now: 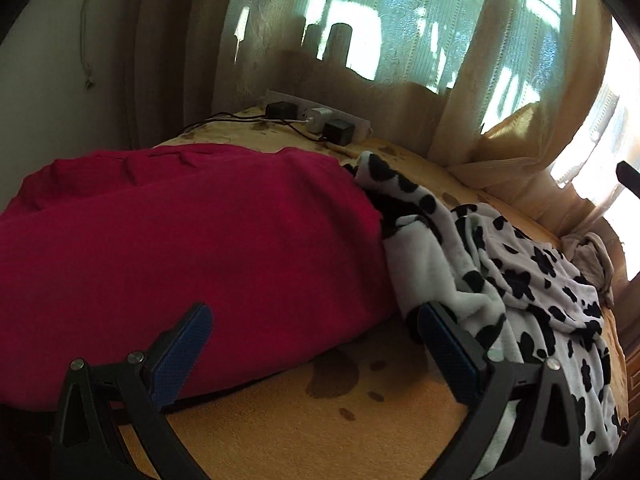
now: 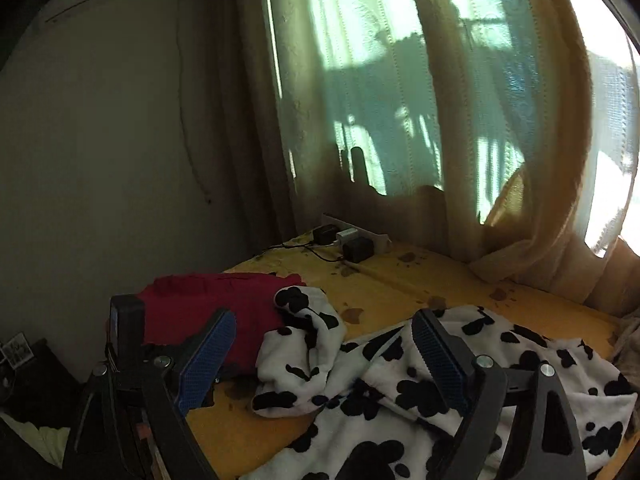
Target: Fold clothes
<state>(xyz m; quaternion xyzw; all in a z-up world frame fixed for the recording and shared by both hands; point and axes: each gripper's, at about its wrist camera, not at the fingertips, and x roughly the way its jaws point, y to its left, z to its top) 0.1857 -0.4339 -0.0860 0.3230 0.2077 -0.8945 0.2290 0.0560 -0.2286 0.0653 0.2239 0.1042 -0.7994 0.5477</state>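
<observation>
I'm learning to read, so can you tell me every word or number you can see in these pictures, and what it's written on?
None: nothing in either view can be read.
Power strip and the chargers plugged into it: any print is too small and blurred.
Red garment: plain, no label showing.
Cow-print garment: only black patches, no letters.
Small dark thing with pale marks in the right wrist view: too blurred.

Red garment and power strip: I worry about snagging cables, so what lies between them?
In the left wrist view, between the red garment and the power strip lies yellow bedcover crossed by black cables.
</observation>
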